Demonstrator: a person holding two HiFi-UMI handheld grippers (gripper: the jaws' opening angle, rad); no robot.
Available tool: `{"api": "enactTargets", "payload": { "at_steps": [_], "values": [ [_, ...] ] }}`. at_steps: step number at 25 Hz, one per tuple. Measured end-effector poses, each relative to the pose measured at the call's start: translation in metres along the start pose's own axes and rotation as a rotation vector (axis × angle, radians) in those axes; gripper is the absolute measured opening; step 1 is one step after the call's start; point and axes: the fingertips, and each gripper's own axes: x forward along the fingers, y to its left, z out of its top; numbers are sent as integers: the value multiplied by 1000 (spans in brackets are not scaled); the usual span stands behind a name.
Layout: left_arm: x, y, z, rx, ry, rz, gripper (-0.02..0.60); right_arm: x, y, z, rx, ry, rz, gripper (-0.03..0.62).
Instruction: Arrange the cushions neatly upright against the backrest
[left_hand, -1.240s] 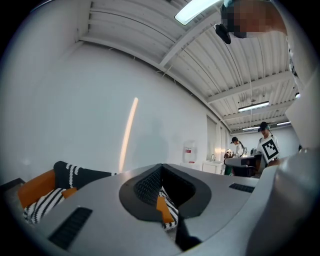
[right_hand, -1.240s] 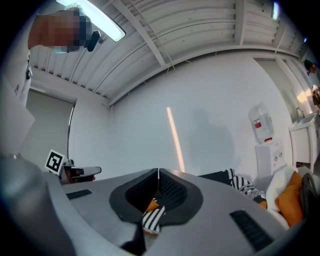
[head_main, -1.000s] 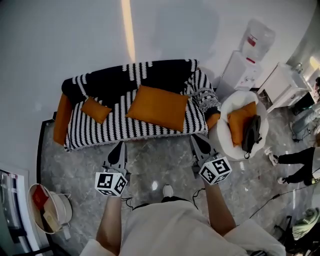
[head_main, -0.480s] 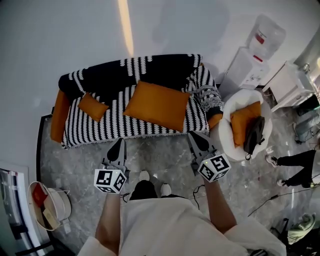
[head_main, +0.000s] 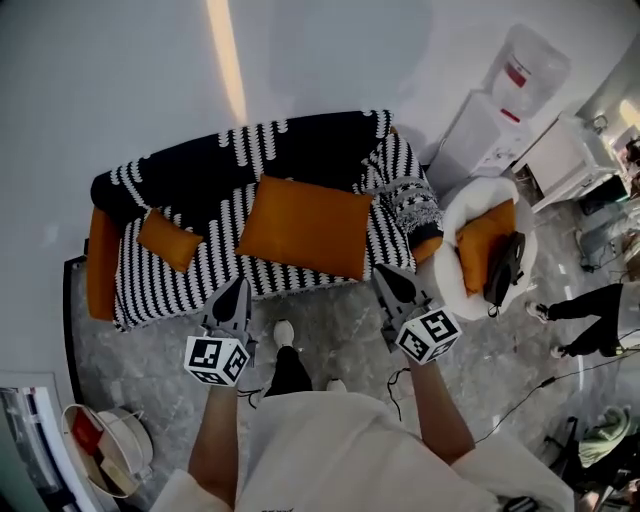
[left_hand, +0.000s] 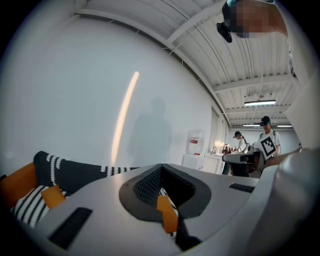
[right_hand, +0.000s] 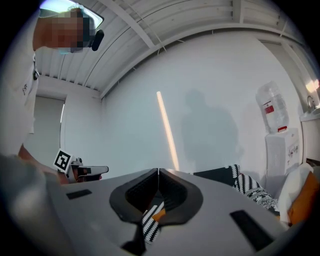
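- Only the head view takes in the whole sofa (head_main: 250, 160), which is draped in a black-and-white striped cover. A large orange cushion (head_main: 305, 225) lies on the middle of the seat. A small orange cushion (head_main: 165, 240) lies toward the seat's left end, apart from the large one.
- The left gripper view alone shows people (left_hand: 265, 137) standing far off to the right under a beamed ceiling. The right gripper view alone shows the other gripper's marker cube from the side.
- A wall runs behind the sofa. A white round chair (head_main: 455, 215) holding another orange cushion and a dark bag (head_main: 503, 265) stands just beside the sofa's right arm, with a water dispenser (head_main: 500, 110) behind it. Bare marble floor (head_main: 330, 325) lies open in front of the seat.
- The left hand-held gripper (head_main: 238, 286) has its jaws pressed together, holding nothing. It points at the seat's front edge, between the two cushions.
- The right hand-held gripper (head_main: 382, 272) is likewise closed and empty. Its tip is near the large cushion's near right corner, and no contact shows.
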Motion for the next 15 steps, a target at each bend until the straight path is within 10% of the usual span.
{"api": "enactTargets", "payload": {
  "at_steps": [15],
  "values": [
    [138, 115, 22, -11, 92, -162, 17, 145, -40, 22, 51, -5, -141, 25]
  ]
}}
